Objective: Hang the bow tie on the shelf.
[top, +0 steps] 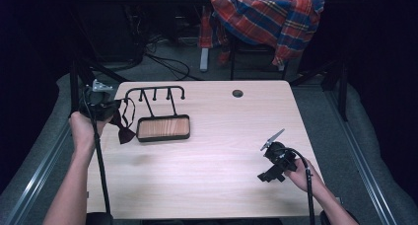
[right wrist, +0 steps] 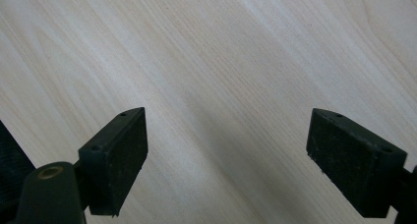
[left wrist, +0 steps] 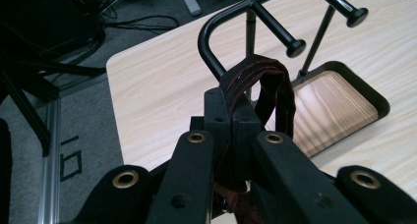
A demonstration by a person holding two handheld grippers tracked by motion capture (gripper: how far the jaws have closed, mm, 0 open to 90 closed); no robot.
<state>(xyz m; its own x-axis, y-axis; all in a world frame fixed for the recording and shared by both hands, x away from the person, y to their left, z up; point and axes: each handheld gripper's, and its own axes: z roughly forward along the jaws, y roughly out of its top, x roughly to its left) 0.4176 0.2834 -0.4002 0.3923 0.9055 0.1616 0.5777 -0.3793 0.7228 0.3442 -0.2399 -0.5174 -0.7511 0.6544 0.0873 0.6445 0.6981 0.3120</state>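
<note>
A dark red bow tie [top: 124, 131] with a thin strap [left wrist: 268, 89] hangs from my left gripper [top: 109, 108], which is shut on the strap near the table's left edge. The strap loop rises just in front of the curved end of a black hook rack [left wrist: 212, 42]. That rack [top: 155, 93] stands on a wooden tray base [top: 163, 128] with several knobbed pegs. My right gripper [top: 268, 175] is held low over bare tabletop at the front right. Its jaws stand wide open with nothing between them; its pads [right wrist: 123, 155] face the wood.
The pale wooden table [top: 217, 151] has a cable hole [top: 237, 93] near its back edge. A plaid shirt [top: 268, 15] is draped over a chair behind the table. Cables lie on the grey floor at the back left. Metal rails run along both sides.
</note>
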